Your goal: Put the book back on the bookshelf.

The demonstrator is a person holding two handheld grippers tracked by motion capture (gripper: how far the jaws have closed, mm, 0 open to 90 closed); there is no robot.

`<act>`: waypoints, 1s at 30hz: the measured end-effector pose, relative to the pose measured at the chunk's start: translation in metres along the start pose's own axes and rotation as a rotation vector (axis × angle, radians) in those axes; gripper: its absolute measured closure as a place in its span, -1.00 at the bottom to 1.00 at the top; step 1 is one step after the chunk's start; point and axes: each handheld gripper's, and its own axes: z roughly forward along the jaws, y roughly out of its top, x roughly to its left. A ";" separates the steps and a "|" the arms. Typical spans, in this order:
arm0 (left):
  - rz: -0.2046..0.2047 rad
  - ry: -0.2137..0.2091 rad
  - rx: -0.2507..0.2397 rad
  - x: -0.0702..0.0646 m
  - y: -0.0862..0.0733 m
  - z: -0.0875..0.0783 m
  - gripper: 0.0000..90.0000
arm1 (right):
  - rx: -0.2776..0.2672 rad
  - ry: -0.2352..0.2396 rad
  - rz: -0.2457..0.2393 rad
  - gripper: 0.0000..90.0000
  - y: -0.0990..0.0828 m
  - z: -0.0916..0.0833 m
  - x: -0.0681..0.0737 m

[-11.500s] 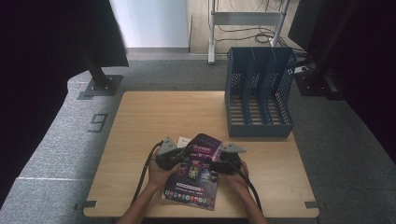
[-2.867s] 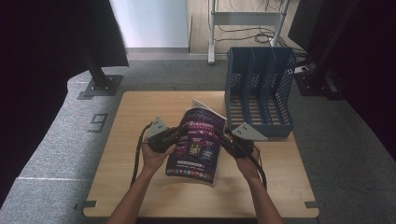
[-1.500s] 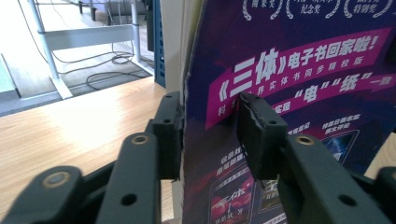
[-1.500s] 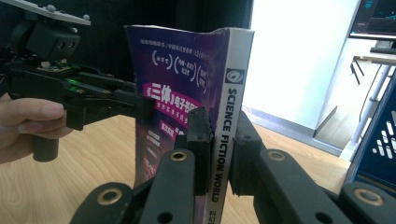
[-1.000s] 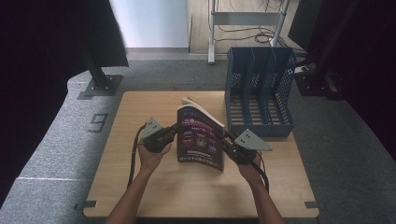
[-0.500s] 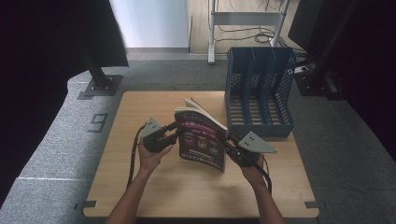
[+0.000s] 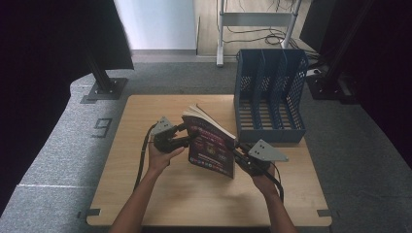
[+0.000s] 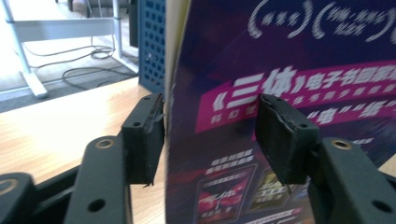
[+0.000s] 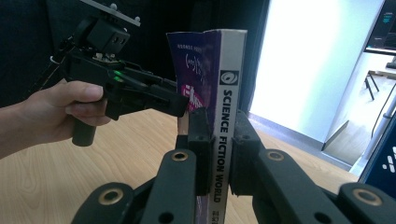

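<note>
Here, in the high view, a purple-covered science fiction magazine [image 7: 212, 145] is standing upright on the light wooden tabletop [image 7: 145, 194], between the left tool [image 7: 187, 139] and the right tool [image 7: 232, 145]. A blue mesh plastic file rack with three slots [image 7: 268, 99] is sitting just behind it at the far right of the tabletop. From up here the tips of both tools are too small to read.

In the left gripper view, the left tool [image 8: 210, 135] is straddling the magazine's front edge [image 8: 299, 70], and its jaws have just been opening: one pad is sitting close beside the page edges, the other is standing clear of the purple cover. The cover is running past the frame's top and right, so its title is getting cut off, and it is blocking most of the blue rack [image 8: 148, 46].

In the right gripper view, the right tool [image 9: 217, 149] is clamping narrowly on the grey spine [image 9: 228, 93], with the spine's lower lettering disappearing behind the jaws. Farther off, the left hand [image 9: 56, 114] is gripping its black tool, whose tips are sitting at the far edge of the cover.
</note>
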 end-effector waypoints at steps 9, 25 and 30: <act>-0.037 -0.035 -0.003 0.003 0.001 -0.003 0.07 | 0.019 0.052 0.017 0.66 0.001 0.005 -0.005; -0.028 -0.027 0.002 0.000 0.002 -0.004 0.11 | 0.085 0.026 0.014 0.61 0.002 0.037 -0.007; -0.031 -0.024 0.002 0.000 0.001 -0.004 0.11 | 0.091 0.008 0.021 0.67 0.002 0.040 -0.009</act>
